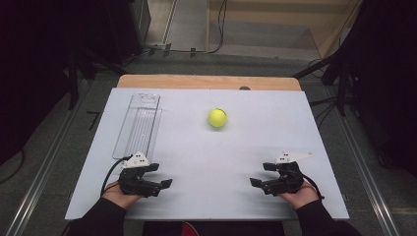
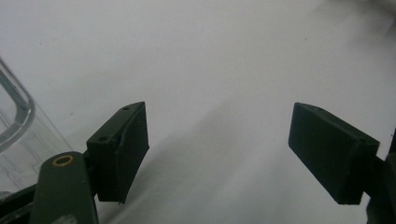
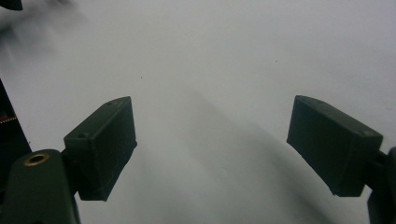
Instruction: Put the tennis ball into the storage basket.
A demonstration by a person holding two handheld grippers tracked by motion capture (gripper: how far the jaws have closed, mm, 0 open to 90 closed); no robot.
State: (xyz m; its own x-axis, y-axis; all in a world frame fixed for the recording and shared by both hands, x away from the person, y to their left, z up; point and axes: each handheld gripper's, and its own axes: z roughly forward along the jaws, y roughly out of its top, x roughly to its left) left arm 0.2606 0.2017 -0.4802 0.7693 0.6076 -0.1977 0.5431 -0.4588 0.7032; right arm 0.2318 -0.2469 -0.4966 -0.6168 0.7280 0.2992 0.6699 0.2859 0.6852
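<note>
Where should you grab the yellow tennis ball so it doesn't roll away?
Probably across its widest middle, coming straight down from above. The tennis ball is round and sits free on the white table, touching nothing, so a sideways push would likely roll it. One jaw on each opposite side should trap it. Both tools, left and right, stand open and apart from it.

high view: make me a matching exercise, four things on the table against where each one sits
Things:
1. tennis ball
2. clear plastic tray
3. left claw
4. right claw

Places:
A. near edge of the white board, at the right, open on nothing
B. far left part of the board, lying lengthwise
C. far middle of the board, apart from everything
D. near edge at the left, just in front of the tray's near end, open on nothing

Pairs: 1-C, 2-B, 3-D, 4-A
</note>
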